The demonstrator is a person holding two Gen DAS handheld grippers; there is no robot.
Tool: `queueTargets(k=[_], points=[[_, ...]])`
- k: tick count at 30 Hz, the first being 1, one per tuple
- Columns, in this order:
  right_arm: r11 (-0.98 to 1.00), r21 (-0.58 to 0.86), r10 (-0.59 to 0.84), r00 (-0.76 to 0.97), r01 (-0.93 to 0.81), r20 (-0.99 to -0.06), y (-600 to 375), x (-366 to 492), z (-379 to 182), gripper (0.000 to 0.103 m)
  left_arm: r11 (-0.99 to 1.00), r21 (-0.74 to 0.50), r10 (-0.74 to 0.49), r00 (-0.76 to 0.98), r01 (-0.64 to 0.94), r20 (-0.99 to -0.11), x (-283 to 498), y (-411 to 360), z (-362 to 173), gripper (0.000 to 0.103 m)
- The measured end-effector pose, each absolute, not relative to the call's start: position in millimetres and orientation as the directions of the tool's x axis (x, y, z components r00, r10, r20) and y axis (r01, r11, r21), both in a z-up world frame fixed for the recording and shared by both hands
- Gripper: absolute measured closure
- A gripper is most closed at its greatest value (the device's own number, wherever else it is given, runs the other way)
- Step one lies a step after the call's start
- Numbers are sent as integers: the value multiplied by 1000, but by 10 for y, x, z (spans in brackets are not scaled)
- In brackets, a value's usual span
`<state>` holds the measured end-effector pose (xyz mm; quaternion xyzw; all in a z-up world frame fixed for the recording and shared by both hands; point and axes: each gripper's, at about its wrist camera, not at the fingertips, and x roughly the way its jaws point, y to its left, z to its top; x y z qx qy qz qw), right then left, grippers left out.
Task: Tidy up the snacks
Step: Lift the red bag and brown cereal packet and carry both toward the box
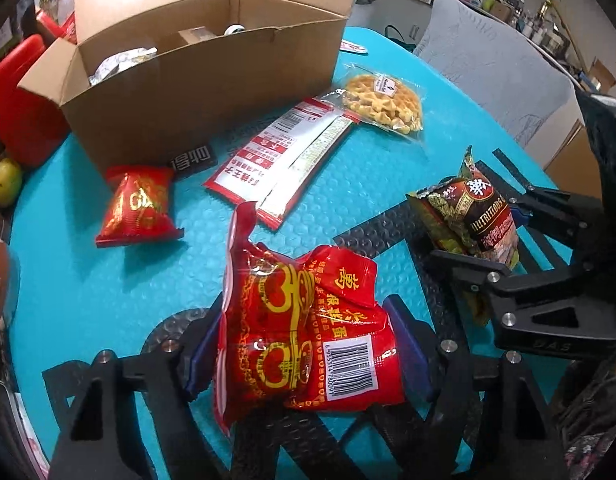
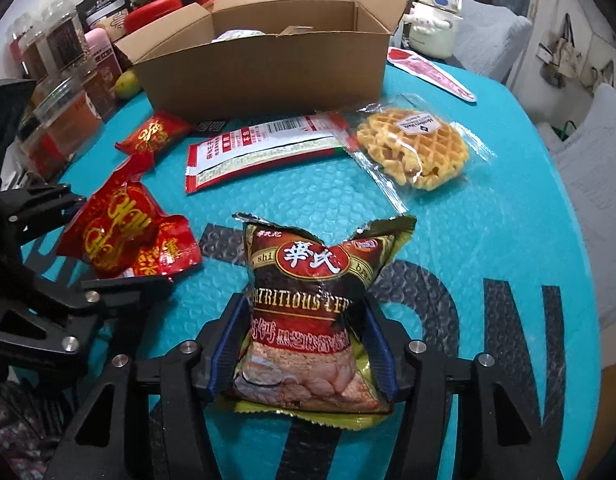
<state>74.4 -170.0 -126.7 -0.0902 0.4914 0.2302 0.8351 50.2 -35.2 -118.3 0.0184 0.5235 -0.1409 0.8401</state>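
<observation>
My left gripper (image 1: 304, 348) is shut on a red snack packet (image 1: 308, 332) with gold print, held just above the teal table; it also shows in the right wrist view (image 2: 120, 236). My right gripper (image 2: 304, 348) is shut on a brown and green cereal packet (image 2: 308, 320), also seen in the left wrist view (image 1: 476, 216). An open cardboard box (image 1: 204, 80) stands at the far side (image 2: 264, 68) with some items inside. On the table lie a small red packet (image 1: 138, 208), a long red and white packet (image 1: 284, 156) and a wrapped waffle (image 1: 382, 102).
The table is covered by a teal bubble mat (image 1: 108, 292) with black lettering. Red containers (image 1: 20, 104) and a yellow-green fruit (image 1: 4, 182) sit left of the box. Spice jars (image 2: 64, 92) line the left edge. A cream kettle (image 2: 432, 16) stands behind the box at right.
</observation>
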Motion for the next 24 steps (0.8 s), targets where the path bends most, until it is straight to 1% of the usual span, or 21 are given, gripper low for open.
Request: queueTargets(k=[3,6,14,17,24], points=[[877,96,314,411,-470,-856,-1693,753,-1251,56,960,-140,-232,407,242,-883,517,-294,-1169,28],[872,120,337,404,-475,-850,-1662,735,-1241,57,960,-168,-248,402,223,-881,575,-307,-1175,28],[854,149,373,386,-498,-844,-1541,681,-1210,59,964,-202,-256,408,172,-876,537,-187,-1161,28],[848,163,390,386,-504,-836,-1514,653,-1180,59,968,-198,-247,424,157,-871,522,-153,-1134,28],[838,175,419,404,-517,-813,-1463,606,-1049,59,968,-202,-249,473,149,-845,504,-118,-961,28]])
